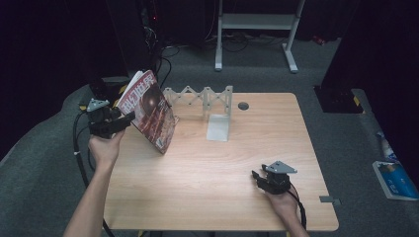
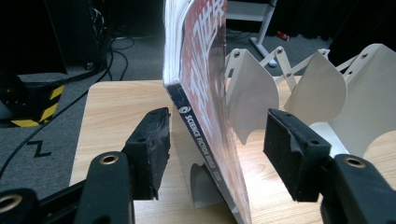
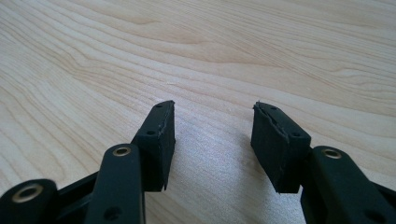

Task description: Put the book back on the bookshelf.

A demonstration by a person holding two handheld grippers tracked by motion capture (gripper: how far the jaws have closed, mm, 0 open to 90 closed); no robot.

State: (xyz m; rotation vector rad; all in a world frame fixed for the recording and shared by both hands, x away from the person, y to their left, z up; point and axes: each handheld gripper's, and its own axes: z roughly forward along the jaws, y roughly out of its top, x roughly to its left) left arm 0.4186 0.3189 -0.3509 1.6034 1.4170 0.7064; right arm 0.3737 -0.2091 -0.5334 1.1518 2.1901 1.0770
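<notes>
Red-covered magazine [image 2: 201, 93] standing tilted at the wooden table's [image 1: 207, 168] far left corner, leaning against the white folding rack [image 1: 207, 101], left gripper [image 2: 217, 149] straddling it open-jawed, right gripper [image 3: 212, 140] resting open on bare wood.

High view looks down over the table [image 1: 207, 163] — both tool views sit close, low above it.

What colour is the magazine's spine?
Dark navy with white lettering on the magazine's spine, clearest in the left gripper view; the cover is red.
</notes>
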